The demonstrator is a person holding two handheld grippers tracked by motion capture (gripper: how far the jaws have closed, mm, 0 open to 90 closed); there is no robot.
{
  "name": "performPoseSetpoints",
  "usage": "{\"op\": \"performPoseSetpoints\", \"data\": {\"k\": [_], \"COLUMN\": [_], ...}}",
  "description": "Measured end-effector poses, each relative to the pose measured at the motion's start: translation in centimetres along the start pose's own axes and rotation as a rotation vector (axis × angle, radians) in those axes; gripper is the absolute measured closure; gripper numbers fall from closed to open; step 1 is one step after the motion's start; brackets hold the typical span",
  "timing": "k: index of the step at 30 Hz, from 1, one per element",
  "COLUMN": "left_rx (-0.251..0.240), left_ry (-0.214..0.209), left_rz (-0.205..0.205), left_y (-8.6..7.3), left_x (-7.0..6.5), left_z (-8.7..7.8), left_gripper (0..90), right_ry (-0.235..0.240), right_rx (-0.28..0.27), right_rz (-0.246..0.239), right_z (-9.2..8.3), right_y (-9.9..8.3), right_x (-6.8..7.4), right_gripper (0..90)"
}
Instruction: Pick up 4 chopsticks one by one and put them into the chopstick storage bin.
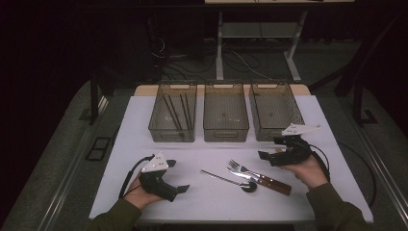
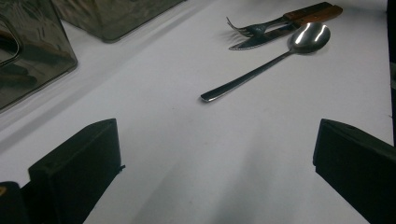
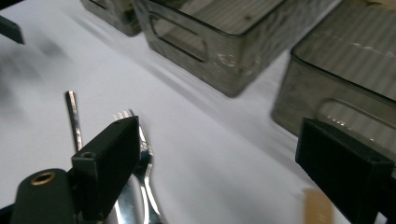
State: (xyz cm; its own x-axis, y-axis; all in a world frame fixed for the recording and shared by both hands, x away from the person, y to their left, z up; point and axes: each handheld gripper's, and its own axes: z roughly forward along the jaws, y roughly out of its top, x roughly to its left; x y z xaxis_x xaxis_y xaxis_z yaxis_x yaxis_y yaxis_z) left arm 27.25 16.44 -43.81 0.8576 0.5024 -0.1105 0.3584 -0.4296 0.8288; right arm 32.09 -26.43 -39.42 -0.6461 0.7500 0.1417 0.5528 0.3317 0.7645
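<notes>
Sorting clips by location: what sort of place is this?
Likely a lab or studio bench, not a kitchen: white table, dark curtains, floor cables, three identical bins.

The spoon [image 2: 275, 55] is glossy polished metal. Beside it, the fork [image 2: 261, 27] and knife [image 2: 271, 37] have wooden handles. The surface [image 2: 187, 154] looks matt white.

A shiny silver spoon [image 1: 231, 180] and brown-handled fork [image 1: 257, 175] lie on the white table [image 1: 211, 202] before smoky grey ribbed bins [image 1: 226, 113].
</notes>
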Motion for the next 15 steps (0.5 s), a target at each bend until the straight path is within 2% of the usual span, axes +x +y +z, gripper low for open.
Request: {"op": "performPoseSetpoints", "data": {"k": [7, 15], "left_rx": [0.006, 0.014], "left_ry": [0.0, 0.0], "left_rz": [0.015, 0.021], "left_y": [0.0, 0.0], "left_x": [0.0, 0.0], "left_z": [-0.1, 0.0], "left_gripper": [0.1, 0.1], "right_ry": [-0.05, -0.066], "right_rx": [0.001, -0.009], "right_rz": [0.028, 0.06], "right_z": [-0.2, -0.3], "right_y": [-0.7, -1.3], "right_x": [-2.1, -3.7], "right_gripper": [13.8, 13.8]}}
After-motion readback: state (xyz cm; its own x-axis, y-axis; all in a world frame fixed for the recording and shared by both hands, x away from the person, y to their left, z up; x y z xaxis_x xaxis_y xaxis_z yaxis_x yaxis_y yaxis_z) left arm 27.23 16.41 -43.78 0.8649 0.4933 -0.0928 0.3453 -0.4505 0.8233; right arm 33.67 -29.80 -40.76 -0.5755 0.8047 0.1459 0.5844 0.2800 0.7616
